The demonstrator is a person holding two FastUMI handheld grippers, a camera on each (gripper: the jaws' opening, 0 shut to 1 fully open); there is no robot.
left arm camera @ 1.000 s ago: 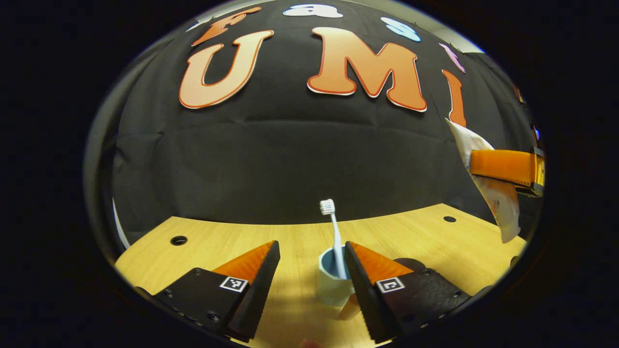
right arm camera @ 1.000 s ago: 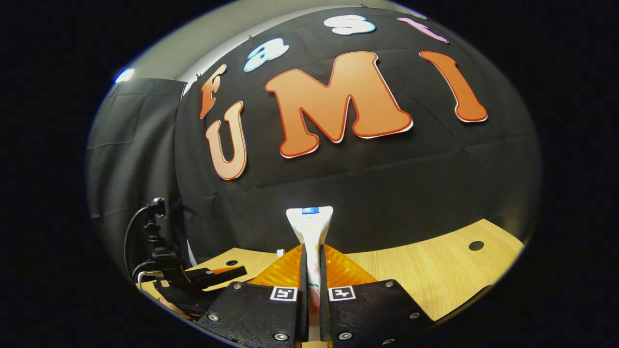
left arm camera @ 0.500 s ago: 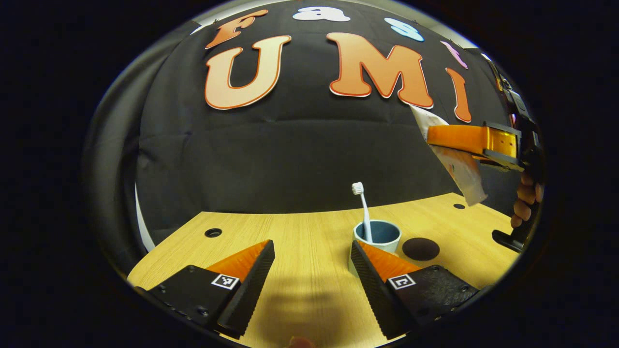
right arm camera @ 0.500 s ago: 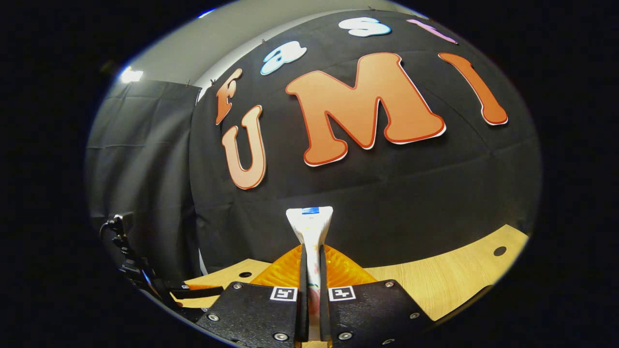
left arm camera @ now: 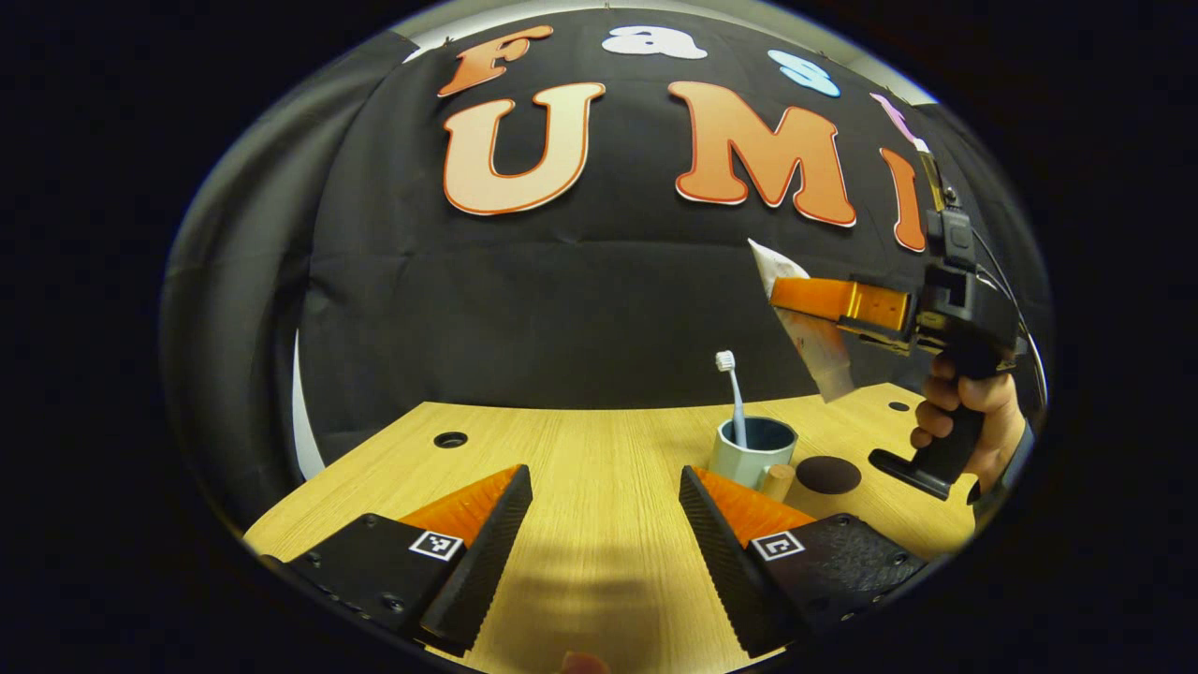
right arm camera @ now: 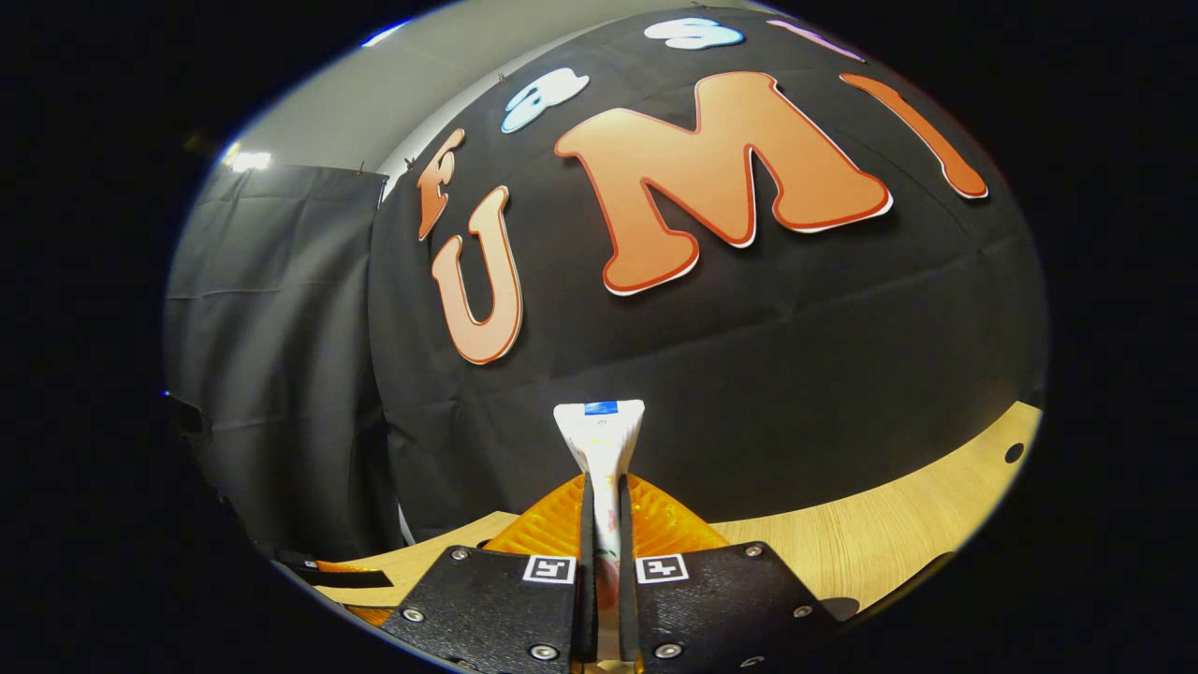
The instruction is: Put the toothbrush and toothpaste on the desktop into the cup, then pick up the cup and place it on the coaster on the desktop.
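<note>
Left hand-held gripper (left arm camera: 604, 487) low over counter (left arm camera: 580, 449), fingers spread wide, gripping nothing, bare wood between them. Cup (left arm camera: 752, 449) right of centre, toothbrush (left arm camera: 732, 393) upright inside; coaster (left arm camera: 828, 475) just beside it. Right hand-held gripper (left arm camera: 796, 300) raised above cup, level, hand (left arm camera: 973, 421) on grip, clamped on toothpaste (right arm camera: 599, 440), tube hanging tilted.

Light wood-grain desk (left arm camera: 599, 449) with round holes near the back edge. Standing on it: pale cup (left arm camera: 749, 456) with dark inside, upright, toothbrush (left arm camera: 733, 398) standing in it, bristles up. Dark round coaster (left arm camera: 828, 475) lies flat just right of the cup, apart from it.
</note>
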